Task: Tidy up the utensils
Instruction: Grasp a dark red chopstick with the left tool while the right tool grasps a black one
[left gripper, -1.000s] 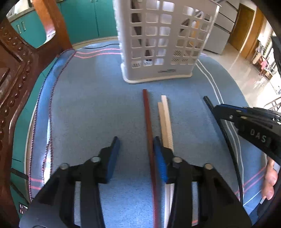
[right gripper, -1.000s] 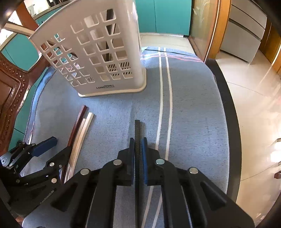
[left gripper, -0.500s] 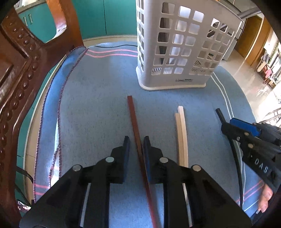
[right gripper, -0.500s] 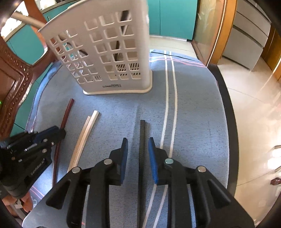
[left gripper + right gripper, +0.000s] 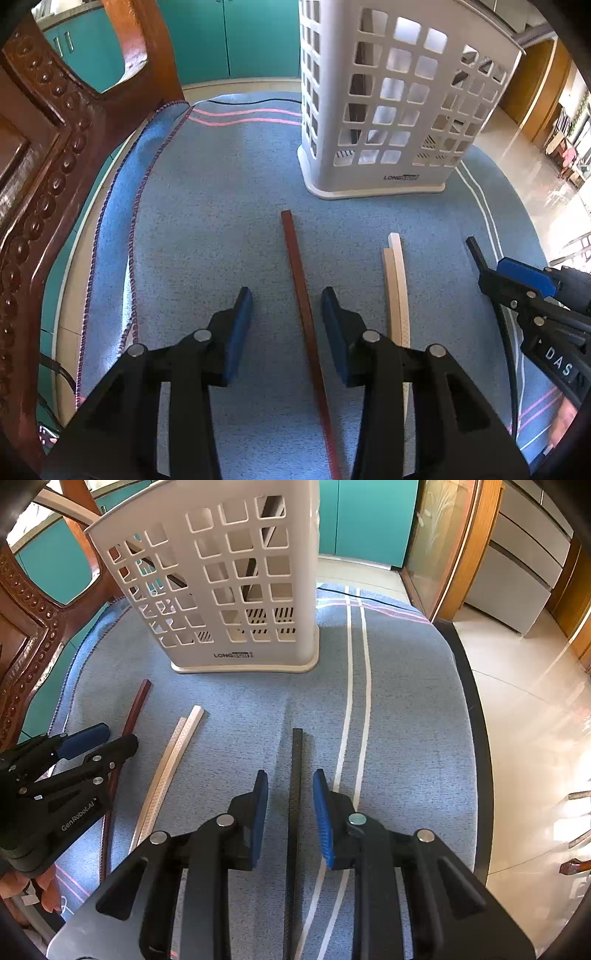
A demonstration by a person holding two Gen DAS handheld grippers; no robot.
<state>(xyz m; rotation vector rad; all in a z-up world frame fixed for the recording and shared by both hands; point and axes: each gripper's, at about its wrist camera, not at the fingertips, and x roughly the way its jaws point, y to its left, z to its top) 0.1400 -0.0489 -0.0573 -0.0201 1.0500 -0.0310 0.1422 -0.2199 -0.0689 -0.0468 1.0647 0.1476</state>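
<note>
A dark red-brown chopstick (image 5: 301,291) lies on the blue cloth, and my left gripper (image 5: 287,299) is open around it. Two cream chopsticks (image 5: 397,280) lie side by side to its right. A black chopstick (image 5: 296,775) lies on the cloth, and my right gripper (image 5: 290,786) is open around it. The white slotted utensil basket (image 5: 388,110) stands upright at the back, with dark sticks inside; it also shows in the right wrist view (image 5: 236,590). In the right wrist view the red chopstick (image 5: 138,705), the cream pair (image 5: 173,753) and the left gripper (image 5: 99,742) lie at left.
A blue cloth (image 5: 207,229) with white and pink stripes covers the table (image 5: 469,701). A carved wooden chair back (image 5: 48,155) stands at the left. A black cable (image 5: 258,101) lies at the cloth's far edge. The tiled floor (image 5: 528,716) is to the right.
Both grippers have opened. The left one, shut on the red chopstick half a second ago, let go of it; the right one, shut on the black chopstick a second ago, opened wider.
</note>
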